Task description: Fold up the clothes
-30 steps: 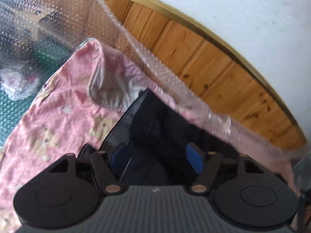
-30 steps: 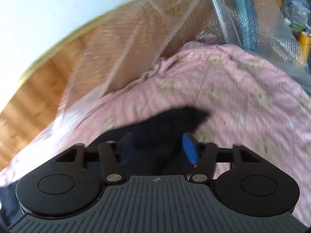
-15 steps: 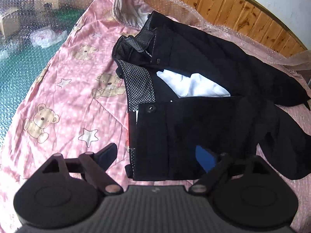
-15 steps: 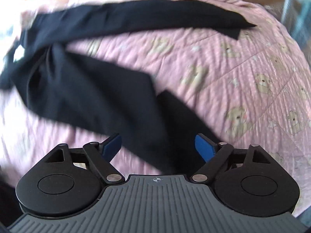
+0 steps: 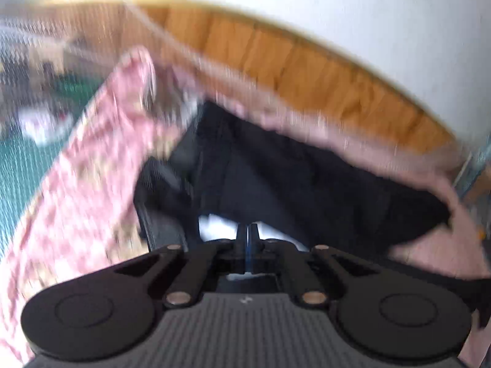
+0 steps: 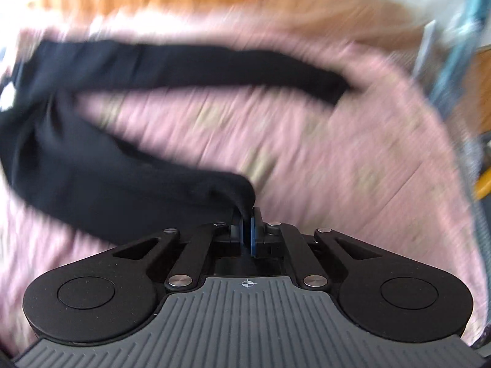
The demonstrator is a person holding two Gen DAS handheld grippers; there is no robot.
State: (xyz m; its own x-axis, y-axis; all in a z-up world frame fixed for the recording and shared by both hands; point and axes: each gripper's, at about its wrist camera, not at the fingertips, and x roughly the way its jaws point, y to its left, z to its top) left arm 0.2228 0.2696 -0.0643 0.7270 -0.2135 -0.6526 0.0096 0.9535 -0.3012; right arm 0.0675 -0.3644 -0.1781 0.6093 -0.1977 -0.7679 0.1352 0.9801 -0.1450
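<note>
Here, black trousers [image 6: 101, 165] lie spread on a pink bedsheet [image 6: 322, 153], both legs running out to the right in the right wrist view: the far leg [image 6: 214, 67] stretches across the top of the sheet, the near leg [image 6: 129, 190] curves down toward the camera. Both frames are motion-blurred; no label or writing can be read on the cloth. A white patch of lining [image 5: 218, 227] shows at the waist end in the left wrist view.

Right gripper [image 6: 248, 230]: blue pads [image 6: 253, 239] pressed together, clamped on the hem end of the near leg; black cloth bunches up right at the fingertips. On the gripper's grey ribbed body a small crosshair mark [image 6: 246, 283] shows, no text.

Left gripper [image 5: 248, 245]: fingers drawn fully together, a thin blue line between them. It sits over the waist region, just at the white lining; whether cloth is pinched between the fingers cannot be told. A small pale mark [image 5: 244, 300] on its body is too blurred to read.

Surroundings: the sheet carries a pale printed pattern, smeared by blur. Behind it a wood-panelled strip [image 5: 291, 70] runs below a white wall [image 5: 368, 24]. Bubble wrap [image 5: 27, 61] hangs at the left, with a green surface [image 5: 21, 159] beyond the sheet's edge.
</note>
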